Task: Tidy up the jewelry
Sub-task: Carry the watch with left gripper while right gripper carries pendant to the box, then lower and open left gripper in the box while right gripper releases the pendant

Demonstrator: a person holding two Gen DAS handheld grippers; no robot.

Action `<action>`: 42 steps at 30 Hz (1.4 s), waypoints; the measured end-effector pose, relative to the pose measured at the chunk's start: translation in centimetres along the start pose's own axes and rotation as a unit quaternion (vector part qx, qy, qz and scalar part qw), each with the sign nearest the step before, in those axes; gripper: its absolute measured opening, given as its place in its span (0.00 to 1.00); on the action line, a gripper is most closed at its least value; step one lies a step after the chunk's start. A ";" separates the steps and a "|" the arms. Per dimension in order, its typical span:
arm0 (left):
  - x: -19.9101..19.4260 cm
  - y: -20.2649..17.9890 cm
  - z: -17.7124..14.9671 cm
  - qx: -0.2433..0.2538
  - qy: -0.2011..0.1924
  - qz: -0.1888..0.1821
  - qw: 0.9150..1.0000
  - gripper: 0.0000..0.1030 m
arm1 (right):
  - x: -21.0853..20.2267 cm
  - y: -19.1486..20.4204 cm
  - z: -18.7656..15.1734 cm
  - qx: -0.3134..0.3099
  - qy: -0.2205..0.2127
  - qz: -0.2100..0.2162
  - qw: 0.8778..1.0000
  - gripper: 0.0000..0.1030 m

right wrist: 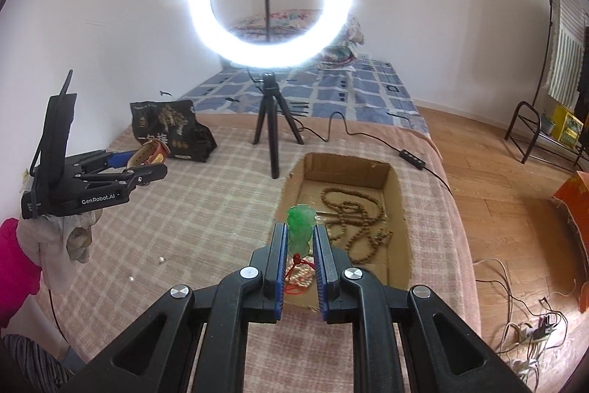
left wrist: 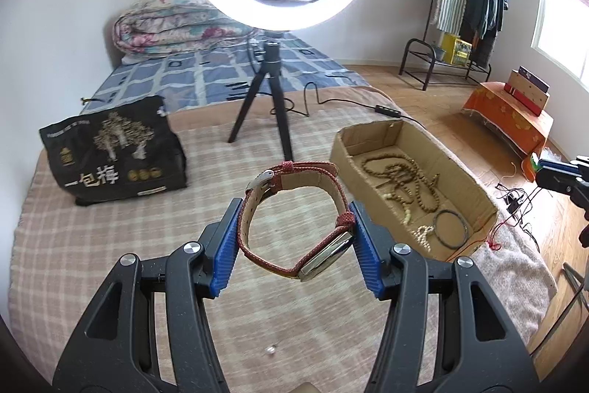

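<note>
My left gripper [left wrist: 294,220] is shut on a red-strapped watch [left wrist: 294,209] and holds it above the plaid blanket, left of the cardboard box [left wrist: 475,186]. The box holds brown bead strings [left wrist: 408,179], a dark bangle [left wrist: 450,227] and pale beads [left wrist: 423,234]. In the right wrist view my right gripper [right wrist: 300,234] is shut on a green jade pendant [right wrist: 300,227] with a red cord, above the near end of the box [right wrist: 349,168]. The left gripper [right wrist: 147,164] with the watch [right wrist: 152,151] shows at left.
A ring light on a tripod [left wrist: 272,91] stands mid-bed behind the box, its cable [right wrist: 368,135] running right. A black snack bag [left wrist: 114,153] sits at left. Small metal bits [right wrist: 161,259] lie on the blanket. The bed's right edge drops to a wooden floor with cables [right wrist: 522,330].
</note>
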State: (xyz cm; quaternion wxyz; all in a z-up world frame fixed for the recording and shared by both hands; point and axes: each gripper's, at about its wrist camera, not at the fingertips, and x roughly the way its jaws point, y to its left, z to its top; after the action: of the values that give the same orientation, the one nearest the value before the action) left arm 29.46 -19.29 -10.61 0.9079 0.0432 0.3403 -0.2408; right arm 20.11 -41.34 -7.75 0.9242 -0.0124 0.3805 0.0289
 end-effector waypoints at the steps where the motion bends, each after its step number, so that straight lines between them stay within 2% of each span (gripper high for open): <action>1: 0.3 -0.4 0.2 0.001 0.000 -0.002 1.000 0.56 | 0.1 -0.5 -0.1 0.003 0.003 -0.002 1.000 0.12; 11: 3.0 -4.6 1.9 0.023 -0.003 -0.021 0.999 0.56 | 1.6 -4.1 -0.9 0.022 0.024 -0.022 0.999 0.12; 17: 5.1 -6.3 2.7 0.025 0.005 -0.030 0.999 0.56 | 2.8 -5.8 -1.2 0.039 0.031 -0.020 0.999 0.12; 27: 8.4 -9.4 2.5 0.047 0.022 -0.036 0.998 0.56 | 5.8 -6.7 -2.3 0.055 0.056 -0.007 0.997 0.12; 42: 11.7 -10.9 1.6 0.055 0.044 -0.036 0.997 0.57 | 9.3 -7.4 -4.5 0.068 0.089 0.002 0.994 0.13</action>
State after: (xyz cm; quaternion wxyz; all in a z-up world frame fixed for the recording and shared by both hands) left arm 32.95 -34.08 -15.96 0.8793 0.0911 0.3673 -0.2892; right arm 24.05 -48.51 -17.48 0.8854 0.0491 0.4622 0.0038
